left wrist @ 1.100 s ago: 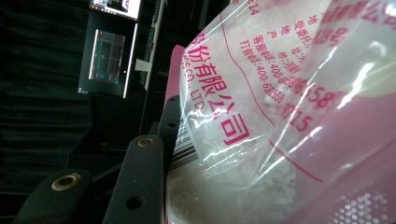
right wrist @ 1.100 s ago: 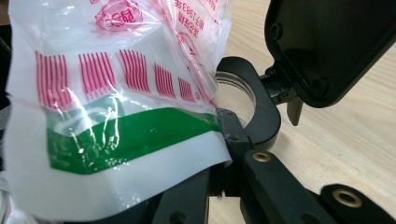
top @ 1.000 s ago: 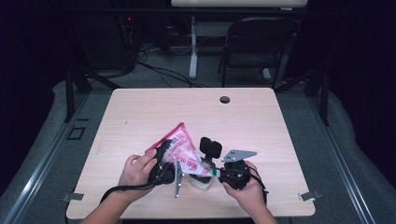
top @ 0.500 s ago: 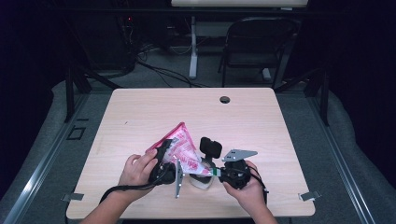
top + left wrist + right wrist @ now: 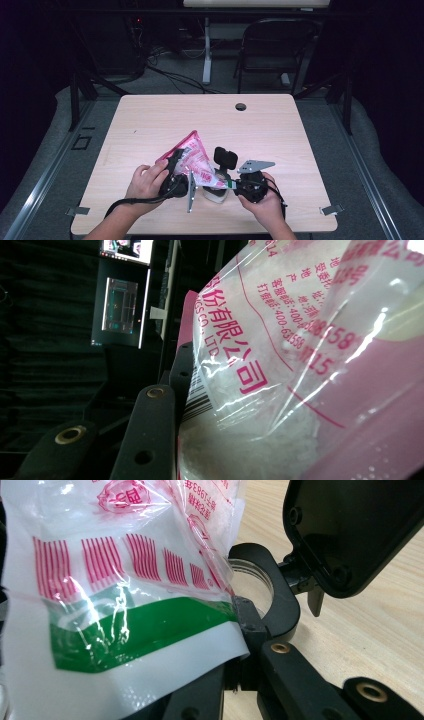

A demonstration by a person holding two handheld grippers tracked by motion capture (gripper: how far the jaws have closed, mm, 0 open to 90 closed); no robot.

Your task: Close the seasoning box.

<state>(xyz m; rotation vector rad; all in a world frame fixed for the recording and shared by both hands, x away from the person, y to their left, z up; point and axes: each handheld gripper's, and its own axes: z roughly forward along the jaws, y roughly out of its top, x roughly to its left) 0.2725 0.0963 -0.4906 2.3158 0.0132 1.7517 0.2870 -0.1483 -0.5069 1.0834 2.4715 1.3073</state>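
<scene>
Pink-and-white bag (image 5: 196, 161) being held up between both grippers at the near edge of the table (image 5: 280, 130).

Left hand (image 5: 146, 181) is coming in from the near-left, fingers wrapping the left gripper (image 5: 176, 172), whose jaws are pressing on the bag's side; in the left gripper view the bag (image 5: 300, 370) is lying flat against the black jaw. Right hand (image 5: 265, 202) is cupping the right gripper (image 5: 235, 184) from below, pointing it left, jaws pinching the bag's lower corner (image 5: 125, 630). A clear jar (image 5: 255, 587) with a black hinged lid (image 5: 350, 525) standing open is sitting just beside that corner, under the tilted bag.
</scene>
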